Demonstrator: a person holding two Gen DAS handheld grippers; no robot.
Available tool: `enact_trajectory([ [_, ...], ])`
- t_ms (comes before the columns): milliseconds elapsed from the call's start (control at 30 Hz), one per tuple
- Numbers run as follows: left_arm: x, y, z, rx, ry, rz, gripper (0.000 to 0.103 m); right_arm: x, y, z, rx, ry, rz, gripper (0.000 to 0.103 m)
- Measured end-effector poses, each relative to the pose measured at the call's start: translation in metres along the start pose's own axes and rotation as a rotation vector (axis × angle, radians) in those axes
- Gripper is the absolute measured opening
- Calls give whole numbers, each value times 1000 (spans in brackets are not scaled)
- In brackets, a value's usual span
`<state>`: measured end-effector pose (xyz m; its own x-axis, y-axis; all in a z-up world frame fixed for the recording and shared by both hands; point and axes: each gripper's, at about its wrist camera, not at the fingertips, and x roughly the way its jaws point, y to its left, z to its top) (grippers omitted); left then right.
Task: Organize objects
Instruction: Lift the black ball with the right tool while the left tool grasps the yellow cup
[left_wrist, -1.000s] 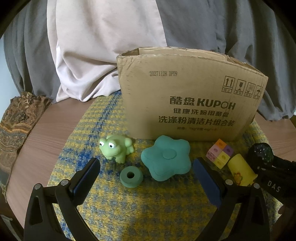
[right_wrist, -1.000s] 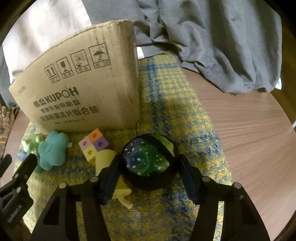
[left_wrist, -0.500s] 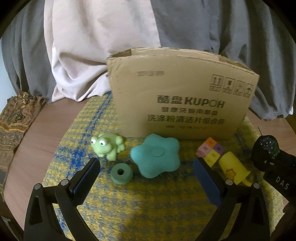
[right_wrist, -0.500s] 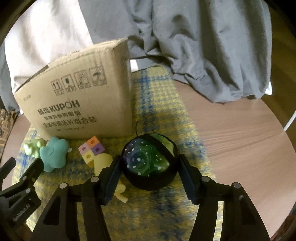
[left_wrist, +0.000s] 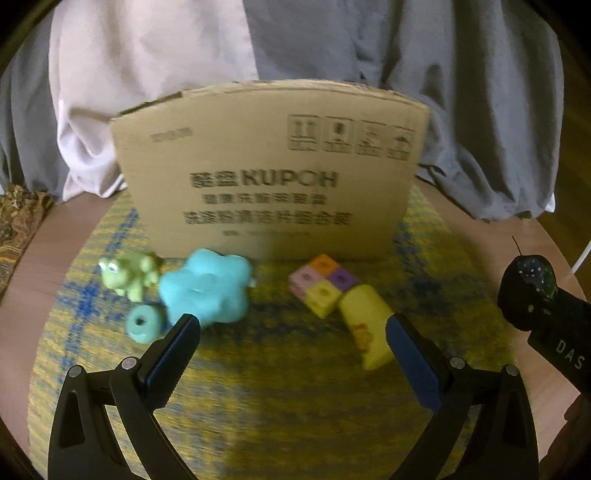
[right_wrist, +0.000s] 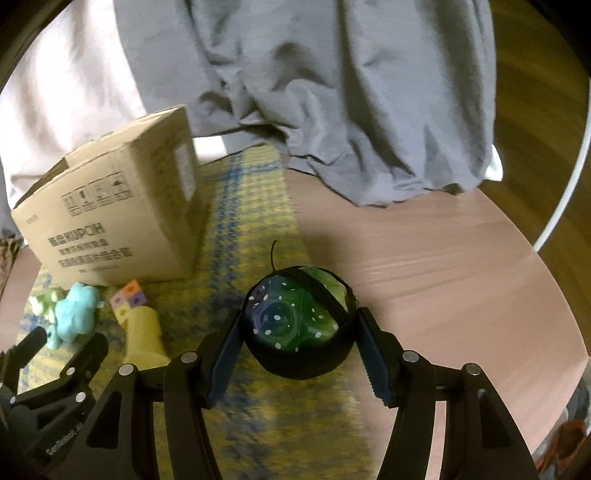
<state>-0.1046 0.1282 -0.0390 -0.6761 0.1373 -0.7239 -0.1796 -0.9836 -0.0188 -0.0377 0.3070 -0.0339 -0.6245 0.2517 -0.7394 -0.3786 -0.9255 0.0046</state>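
Since a second ago your right gripper has lifted the dark spotted pouch, clenched, centre frame, short of the cardboard box; your left gripper hangs released, five toys unsorted.

Both fisheye views are showing dim, warm indoor light and motion blur: the print on the brown cardboard box is smearing, and the yellow-and-blue woven mat is streaking (worst near the camera). Edges are bending and darkening into black corners, while shadow is pooling on the mat's right half.
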Motion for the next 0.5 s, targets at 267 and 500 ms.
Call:
enact_trajectory([
  [267,12,-34,-6,3,33,-21,101,4,-34,-2,21,5,-13,60],
  [500,27,-44,-7,-5,69,6,91,11,-46,-5,13,18,-1,60],
])
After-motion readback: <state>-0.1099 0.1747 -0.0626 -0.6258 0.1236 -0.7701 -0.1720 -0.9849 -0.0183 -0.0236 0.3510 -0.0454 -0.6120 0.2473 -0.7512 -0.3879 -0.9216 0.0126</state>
